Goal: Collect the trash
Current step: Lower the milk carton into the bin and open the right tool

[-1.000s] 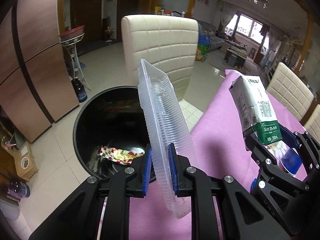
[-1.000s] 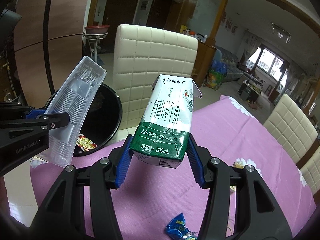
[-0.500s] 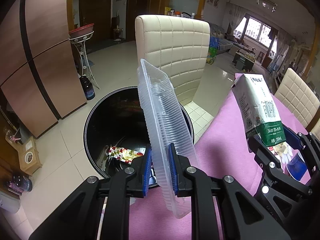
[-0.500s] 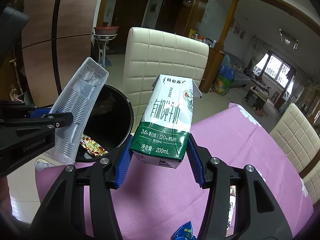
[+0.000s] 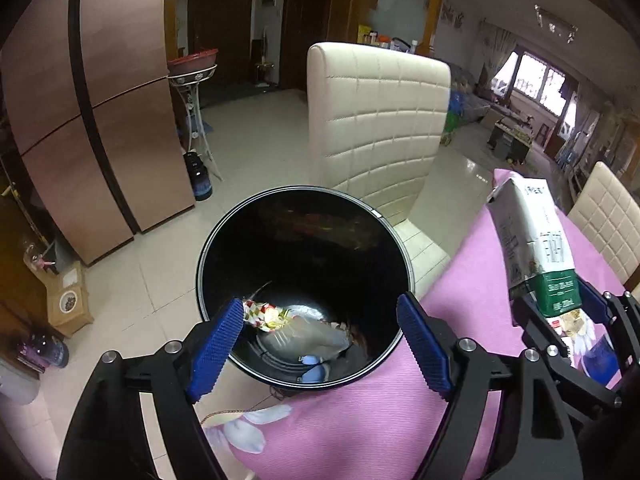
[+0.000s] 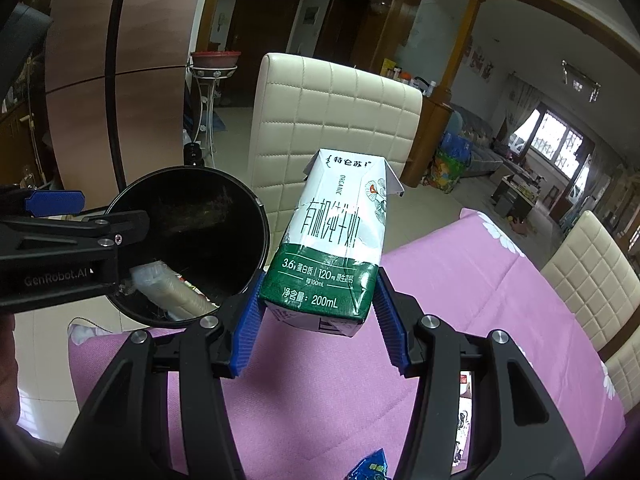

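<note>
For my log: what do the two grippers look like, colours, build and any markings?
Both grippers match. The left gripper and the right gripper have matte black angular linkage arms joined by silver round-head screws, ending in blue ribbed pads. The left one's side reads "GenRobot.AI" in grey lettering. No cables or sleeves show.

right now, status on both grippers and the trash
Left gripper open over the black bin. Clear plastic tray lies inside the bin. Right gripper shut on milk carton. Nothing blocking the bin.
</note>
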Tool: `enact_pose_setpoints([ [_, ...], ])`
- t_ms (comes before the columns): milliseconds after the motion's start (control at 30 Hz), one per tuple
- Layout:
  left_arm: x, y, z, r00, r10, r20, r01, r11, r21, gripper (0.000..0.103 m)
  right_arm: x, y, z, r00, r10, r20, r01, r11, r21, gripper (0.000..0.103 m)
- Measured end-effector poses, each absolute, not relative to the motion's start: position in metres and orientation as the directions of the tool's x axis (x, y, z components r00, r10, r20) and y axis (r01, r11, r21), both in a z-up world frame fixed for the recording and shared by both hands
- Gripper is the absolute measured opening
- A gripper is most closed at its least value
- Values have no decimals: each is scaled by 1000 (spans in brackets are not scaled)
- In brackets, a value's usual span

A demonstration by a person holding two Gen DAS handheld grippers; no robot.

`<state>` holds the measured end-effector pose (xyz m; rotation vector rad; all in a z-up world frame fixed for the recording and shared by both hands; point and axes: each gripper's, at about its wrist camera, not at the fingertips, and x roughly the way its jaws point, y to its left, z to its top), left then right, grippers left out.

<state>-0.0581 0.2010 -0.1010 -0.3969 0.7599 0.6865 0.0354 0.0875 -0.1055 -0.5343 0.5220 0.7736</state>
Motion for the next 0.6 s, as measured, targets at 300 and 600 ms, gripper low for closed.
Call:
enact_pose_setpoints([
  [300,-68,206,-106,490,444,-750,-716,696,-56,77,32,101,-108,578,528,-623,-787,563,-253,54],
  [600,-85,223,-111,436,483,-759,-774,631,-43,77,20,131,-108,526,584,-618,-840,469,-272,54],
])
